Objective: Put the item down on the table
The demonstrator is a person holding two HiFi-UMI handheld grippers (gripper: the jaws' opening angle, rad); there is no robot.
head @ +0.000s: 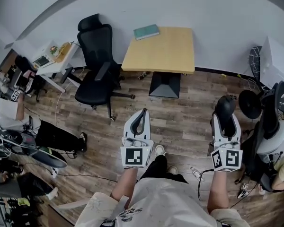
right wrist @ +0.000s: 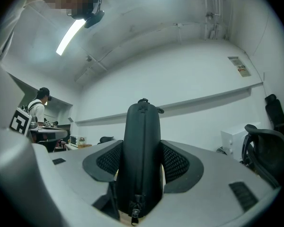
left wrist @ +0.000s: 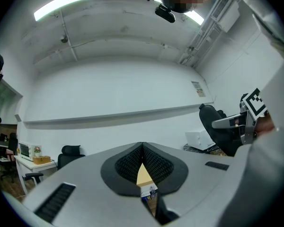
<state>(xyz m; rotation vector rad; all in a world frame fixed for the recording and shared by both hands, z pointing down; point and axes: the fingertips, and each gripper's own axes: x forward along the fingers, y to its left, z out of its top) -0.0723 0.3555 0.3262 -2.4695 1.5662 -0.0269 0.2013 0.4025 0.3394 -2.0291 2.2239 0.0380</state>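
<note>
A black zippered case [head: 225, 105] stands upright between the jaws of my right gripper [head: 226, 121], which is shut on it over the wood floor. The right gripper view shows the case [right wrist: 142, 174] filling the gap of that gripper [right wrist: 141, 148], zipper facing the camera. My left gripper [head: 142, 113] is level beside it with its tips together and nothing in them; in the left gripper view [left wrist: 142, 146] the jaws meet. Ahead stands the light wooden table [head: 165, 51], with a teal book [head: 146, 31] on its far left corner. A sliver of the table [left wrist: 143, 176] shows through the left jaws.
A black office chair [head: 97, 67] stands left of the table. A white desk [head: 52, 58] with clutter and a seated person [head: 9, 112] are at far left. Another black chair [head: 270, 112], a seated person and a white box [head: 277, 60] crowd the right. Cables lie on the floor.
</note>
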